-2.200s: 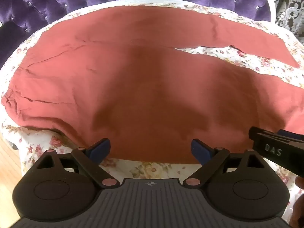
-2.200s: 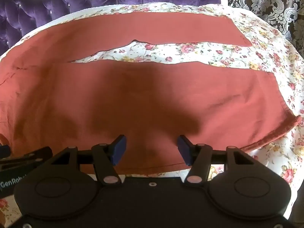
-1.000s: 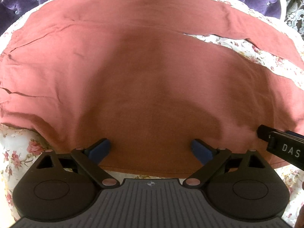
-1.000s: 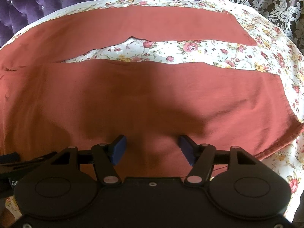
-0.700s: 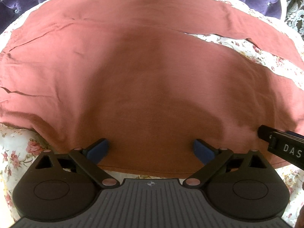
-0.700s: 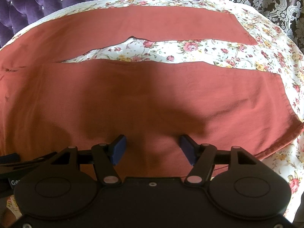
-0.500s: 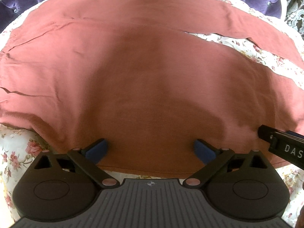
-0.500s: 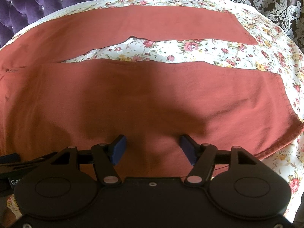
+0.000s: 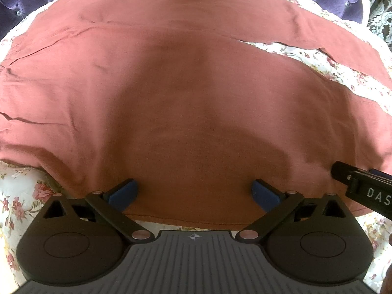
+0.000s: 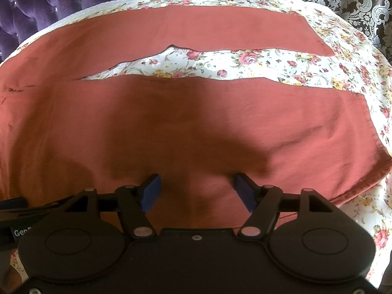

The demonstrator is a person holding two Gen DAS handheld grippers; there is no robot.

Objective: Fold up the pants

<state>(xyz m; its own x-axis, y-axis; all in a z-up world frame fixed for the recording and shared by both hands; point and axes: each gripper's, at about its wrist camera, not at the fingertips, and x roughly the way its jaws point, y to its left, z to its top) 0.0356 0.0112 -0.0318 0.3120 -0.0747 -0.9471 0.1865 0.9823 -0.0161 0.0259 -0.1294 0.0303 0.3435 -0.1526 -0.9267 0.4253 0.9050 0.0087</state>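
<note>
White letters "DAS" stand on the black right tongs [image 9: 367, 188] at the edge of the left wrist view. White letters "Gen" stand on the black left tongs [image 10: 14, 220] in the right wrist view; the rest is cut off.

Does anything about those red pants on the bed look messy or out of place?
Nothing much. The pants lie spread flat on the floral bedsheet, legs apart. Only small creases mark the waist end, and the near leg's hem corner runs to the bed's edge. Both the left gripper and right gripper are open.
</note>
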